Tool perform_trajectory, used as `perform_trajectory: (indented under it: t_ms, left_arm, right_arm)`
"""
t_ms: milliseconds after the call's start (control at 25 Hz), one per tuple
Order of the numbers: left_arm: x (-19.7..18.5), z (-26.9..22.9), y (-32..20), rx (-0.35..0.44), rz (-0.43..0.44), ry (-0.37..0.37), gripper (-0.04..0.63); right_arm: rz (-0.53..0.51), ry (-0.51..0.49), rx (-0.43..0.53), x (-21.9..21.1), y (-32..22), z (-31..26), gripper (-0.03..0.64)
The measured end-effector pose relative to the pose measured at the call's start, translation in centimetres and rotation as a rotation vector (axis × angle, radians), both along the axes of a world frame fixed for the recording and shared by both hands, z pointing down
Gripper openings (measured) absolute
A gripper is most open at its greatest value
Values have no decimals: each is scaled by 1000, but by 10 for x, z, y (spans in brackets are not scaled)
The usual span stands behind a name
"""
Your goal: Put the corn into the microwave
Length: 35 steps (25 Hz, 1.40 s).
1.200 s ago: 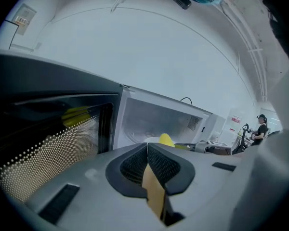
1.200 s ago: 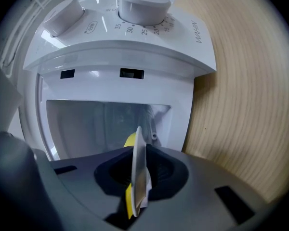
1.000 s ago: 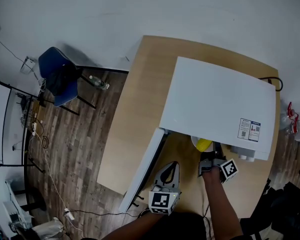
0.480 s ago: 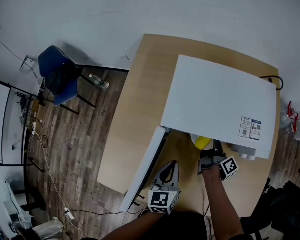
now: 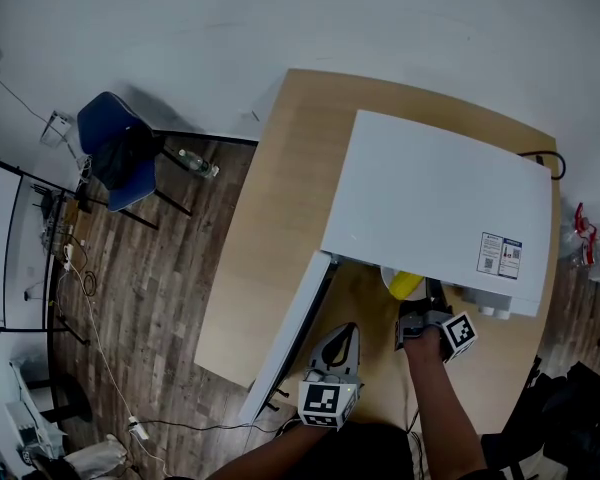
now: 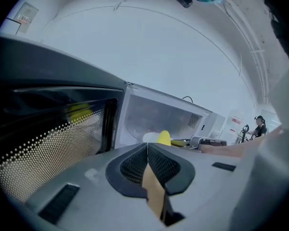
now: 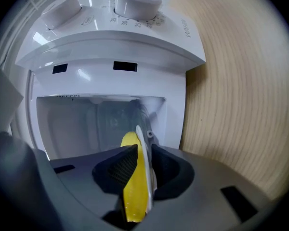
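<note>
A white microwave (image 5: 440, 208) stands on the wooden table (image 5: 280, 198) with its door (image 5: 290, 333) swung open to the left. At the cavity mouth sits yellow corn (image 5: 406, 286) on a white plate (image 5: 388, 280). My right gripper (image 5: 412, 315) is right at it. In the right gripper view the corn (image 7: 135, 186) and the plate rim (image 7: 143, 153) stand between the jaws of the right gripper (image 7: 144, 148), which have just been opening; a thin gap shows beside the right pad. My left gripper (image 5: 348, 330) waits shut beside the door. From the left gripper (image 6: 147, 147) I see the corn (image 6: 164, 137) inside.
Two dials (image 7: 135, 4) top the microwave's control panel. A blue chair (image 5: 120, 153) and a bottle (image 5: 198, 164) are on the floor to the left of the table. A black cord (image 5: 552, 164) loops behind the microwave. The open door (image 6: 48, 138) fills the left of the left gripper view.
</note>
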State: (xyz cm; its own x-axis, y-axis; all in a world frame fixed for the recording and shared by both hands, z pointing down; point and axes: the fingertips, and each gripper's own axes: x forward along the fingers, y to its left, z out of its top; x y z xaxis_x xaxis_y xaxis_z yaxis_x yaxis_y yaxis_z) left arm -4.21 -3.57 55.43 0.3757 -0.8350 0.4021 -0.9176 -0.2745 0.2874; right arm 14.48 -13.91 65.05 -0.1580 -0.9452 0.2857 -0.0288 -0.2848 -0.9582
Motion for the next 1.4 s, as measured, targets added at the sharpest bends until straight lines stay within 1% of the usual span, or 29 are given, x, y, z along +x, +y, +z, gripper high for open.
perform_trajectory:
  t_ms: [280,440,560,640,760,880,1000,1120,1400]
  left_arm:
    - [7,-1,-1,8,14,-6,14]
    - [8,-1,-4,8,12,-4,14]
    - [10,1,-4,2,12,-1,14]
    - [11,2,-5,-3,13,3,14]
    - [13,10,-9,-29,17,16,14]
    - [19,24,-19,-72,46,43,14]
    - [32,37,-28,-122,91,105,14]
    - [37,47,-39,-159,95,150,14]
    - [51,60,-49,-185,153,133,15]
  right_arm:
    - [26,-3,-37,1,5,4,132]
    - [84,-45,-60,2,4,4,121]
    - [132,-81,-60,3,1,4,129]
    - [145,-92,-52,3,0,5,138]
    - [140,-82,-46,1,-2,0,141]
    - [128,-72,-54,0,-2,-1,141]
    - [116,-58,-47,2,-3,-1,141]
    - [105,-49,-28,3,-4,0,141]
    - [73,-27,6,1,-9,-4,141]
